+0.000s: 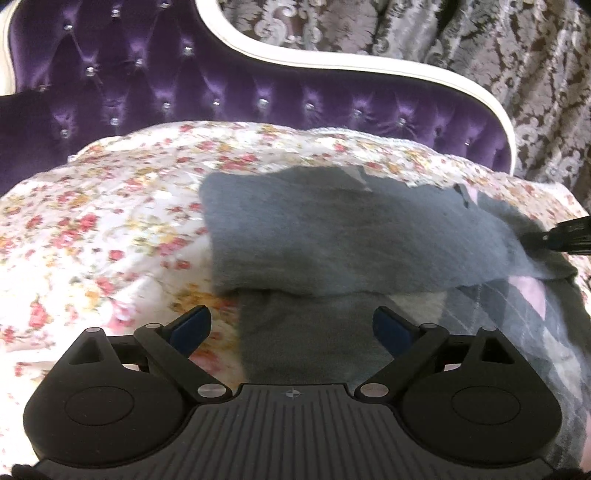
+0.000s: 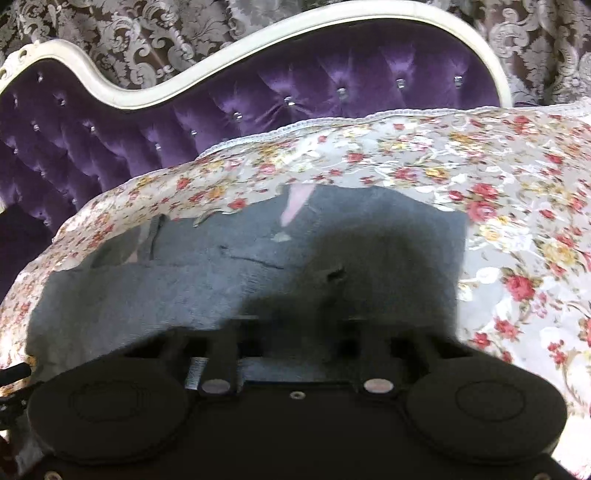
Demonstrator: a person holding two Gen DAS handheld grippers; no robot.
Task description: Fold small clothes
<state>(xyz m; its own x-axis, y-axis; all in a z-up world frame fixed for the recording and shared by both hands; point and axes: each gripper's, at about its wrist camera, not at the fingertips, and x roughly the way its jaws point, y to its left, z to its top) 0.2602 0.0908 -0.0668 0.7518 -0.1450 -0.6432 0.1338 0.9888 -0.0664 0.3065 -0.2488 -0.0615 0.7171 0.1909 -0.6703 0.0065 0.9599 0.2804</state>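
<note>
Grey knit fabric, a small sweater with a pink argyle pattern, lies on the floral bedspread, one part folded over. Left gripper hovers near it with jaws spread and empty, probably ready to take the near edge. At the right, the right gripper touches the cloth.

From the right wrist, the sweater covers the right gripper; I cannot tell its jaws. Behind stand a purple tufted headboard and damask curtain.

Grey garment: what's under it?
The grey garment lies on the floral bedspread; its folded-over flap covers its own argyle part. Anything beneath is hidden.
</note>
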